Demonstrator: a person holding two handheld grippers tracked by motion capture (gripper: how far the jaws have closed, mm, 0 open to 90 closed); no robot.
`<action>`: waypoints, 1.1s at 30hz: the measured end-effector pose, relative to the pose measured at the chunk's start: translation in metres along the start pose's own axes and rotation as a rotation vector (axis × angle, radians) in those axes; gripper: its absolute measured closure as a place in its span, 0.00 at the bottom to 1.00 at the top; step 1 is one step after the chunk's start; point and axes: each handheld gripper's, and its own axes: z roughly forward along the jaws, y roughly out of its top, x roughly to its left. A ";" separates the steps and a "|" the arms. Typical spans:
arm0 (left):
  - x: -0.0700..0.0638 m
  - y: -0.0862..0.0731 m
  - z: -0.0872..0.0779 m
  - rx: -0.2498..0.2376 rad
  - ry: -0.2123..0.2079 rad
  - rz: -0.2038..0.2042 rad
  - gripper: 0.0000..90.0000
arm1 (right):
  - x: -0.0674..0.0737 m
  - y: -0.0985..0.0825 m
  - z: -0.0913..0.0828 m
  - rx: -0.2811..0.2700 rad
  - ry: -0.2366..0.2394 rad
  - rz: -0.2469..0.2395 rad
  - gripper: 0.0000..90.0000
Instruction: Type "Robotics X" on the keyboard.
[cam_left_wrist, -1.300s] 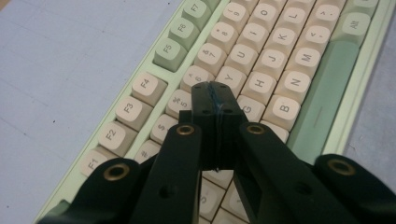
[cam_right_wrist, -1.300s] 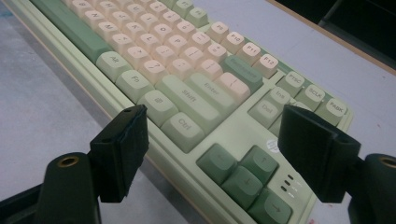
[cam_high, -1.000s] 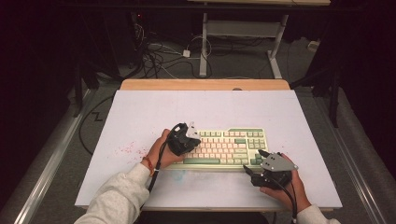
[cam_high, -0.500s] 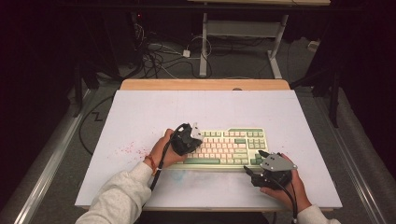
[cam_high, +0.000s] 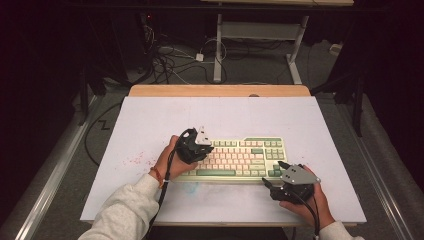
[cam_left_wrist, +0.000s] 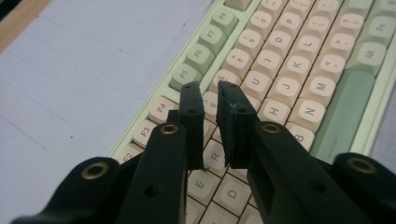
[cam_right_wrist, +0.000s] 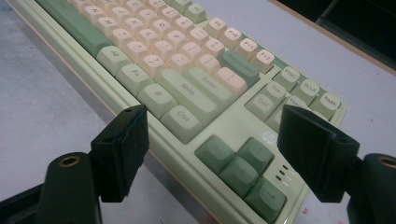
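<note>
A pale green keyboard with cream and green keys lies on the white table top. My left gripper hovers over its left end. In the left gripper view the jaws have just been opening and stand a narrow gap apart above the keyboard's letter keys, with nothing between them. My right gripper sits at the keyboard's near right corner. In the right gripper view its jaws stand wide apart on either side of the arrow-key corner of the keyboard, and I see neither pad pressing on it.
Red specks mark the table left of the keyboard. A wooden strip runs along the table's far edge. Beyond it, cables lie on the floor beside a white desk frame.
The left hand has shifted slightly at the keyboard's left end. The right hand has kept still.
</note>
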 end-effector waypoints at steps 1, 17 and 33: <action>0.000 0.000 -0.002 -0.010 0.004 -0.004 0.80 | 0.000 0.000 0.000 -0.002 0.002 0.000 0.28; -0.008 -0.014 -0.029 -0.138 0.090 0.002 0.30 | 0.000 0.002 0.002 -0.003 0.016 -0.002 0.28; -0.014 -0.060 -0.055 -0.188 0.202 0.013 0.24 | -0.004 0.002 0.001 -0.018 0.040 0.028 0.28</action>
